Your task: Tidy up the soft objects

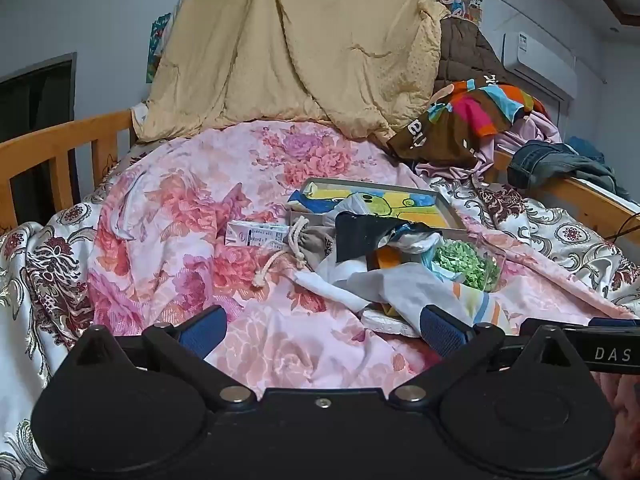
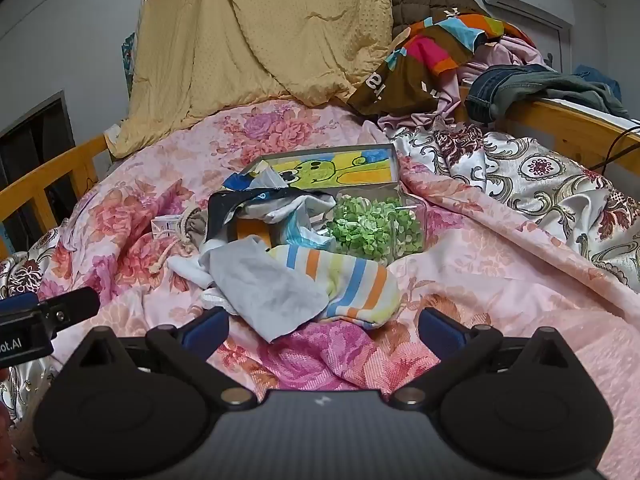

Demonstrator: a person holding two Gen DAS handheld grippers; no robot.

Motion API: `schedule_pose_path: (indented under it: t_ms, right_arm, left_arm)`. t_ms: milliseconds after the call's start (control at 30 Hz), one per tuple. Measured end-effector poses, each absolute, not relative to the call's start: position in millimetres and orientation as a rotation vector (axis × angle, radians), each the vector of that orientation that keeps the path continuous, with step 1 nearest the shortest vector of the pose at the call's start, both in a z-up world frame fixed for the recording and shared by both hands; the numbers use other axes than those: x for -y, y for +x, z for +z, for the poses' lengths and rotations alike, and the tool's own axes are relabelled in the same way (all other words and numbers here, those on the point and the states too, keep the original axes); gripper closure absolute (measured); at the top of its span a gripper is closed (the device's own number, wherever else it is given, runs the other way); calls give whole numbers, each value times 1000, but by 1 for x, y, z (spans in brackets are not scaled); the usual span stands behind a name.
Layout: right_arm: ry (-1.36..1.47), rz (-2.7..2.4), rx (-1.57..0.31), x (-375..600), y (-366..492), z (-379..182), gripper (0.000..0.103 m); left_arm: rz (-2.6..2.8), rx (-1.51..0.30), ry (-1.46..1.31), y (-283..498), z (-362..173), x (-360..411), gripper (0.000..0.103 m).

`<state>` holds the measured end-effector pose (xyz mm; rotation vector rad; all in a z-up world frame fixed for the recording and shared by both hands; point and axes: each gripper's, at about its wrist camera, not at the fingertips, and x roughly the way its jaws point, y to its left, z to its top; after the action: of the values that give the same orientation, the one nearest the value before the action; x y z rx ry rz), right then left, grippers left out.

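A small heap of soft things lies on a pink floral quilt [image 1: 192, 208] [image 2: 460, 264]. It holds a striped sock [image 2: 352, 284] [image 1: 480, 306], a grey cloth [image 2: 272, 288] [image 1: 392, 280], a black cloth [image 1: 360, 236] [image 2: 228, 208] and a beige drawstring pouch [image 1: 312, 240] [image 2: 192, 228]. A clear tub of green bits [image 2: 376, 228] [image 1: 468, 264] sits beside them. My left gripper [image 1: 320, 332] is open and empty, just short of the heap. My right gripper [image 2: 324, 330] is open and empty, its fingers either side of the sock and grey cloth's near edge.
A shallow box with a yellow cartoon picture [image 1: 384, 200] [image 2: 332, 168] lies behind the heap. A small white carton [image 1: 256, 234] lies left. A yellow blanket [image 1: 300, 48], piled clothes [image 1: 472, 116] and jeans [image 2: 520, 84] sit at the back. Wooden bed rails [image 1: 60, 140] [image 2: 560, 128] bound both sides.
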<state>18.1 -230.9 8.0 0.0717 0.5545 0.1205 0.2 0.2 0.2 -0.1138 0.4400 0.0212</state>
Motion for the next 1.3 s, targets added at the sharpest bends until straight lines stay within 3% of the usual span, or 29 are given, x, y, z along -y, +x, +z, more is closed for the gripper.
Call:
schedule_pose_path:
  t_ms: [1300]
  right_arm:
    - [71, 120, -560, 230, 19, 6, 0]
  left_arm:
    - [37, -452, -123, 3, -3, -4, 1]
